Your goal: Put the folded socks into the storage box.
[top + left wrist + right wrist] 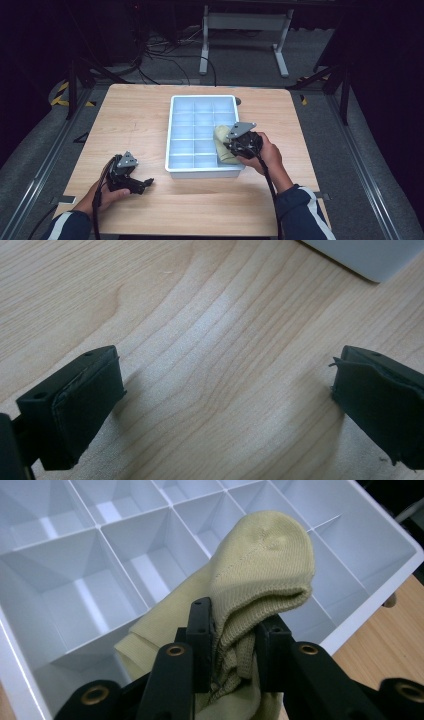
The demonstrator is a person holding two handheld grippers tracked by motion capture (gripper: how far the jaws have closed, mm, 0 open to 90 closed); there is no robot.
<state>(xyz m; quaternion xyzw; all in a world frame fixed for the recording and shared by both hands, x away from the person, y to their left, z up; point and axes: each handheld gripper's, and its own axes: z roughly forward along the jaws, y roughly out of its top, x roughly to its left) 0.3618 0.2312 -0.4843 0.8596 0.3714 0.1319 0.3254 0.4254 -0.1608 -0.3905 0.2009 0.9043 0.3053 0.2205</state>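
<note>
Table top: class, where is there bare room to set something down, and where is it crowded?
Bare wood lies left of the white tray, around the left gripper, and along the near edge. It is crowded at the tray's right side, where the right gripper clamps a sock.

**Around the work: table, floor and frames**

A light wooden table with rounded corners (135,120) stands in the middle, and its grain shows clearly in the left gripper view. Under it lies a grey carpet floor (240,65). Behind the table stands a white metal frame with two legs (245,22). Black cables (165,57) lie loose on the floor near this frame. On each side of the table a grey metal rail (42,170) runs along the floor. Yellow and black striped tape (61,97) marks the floor at the far left corner. The back of the room is dark.
</note>
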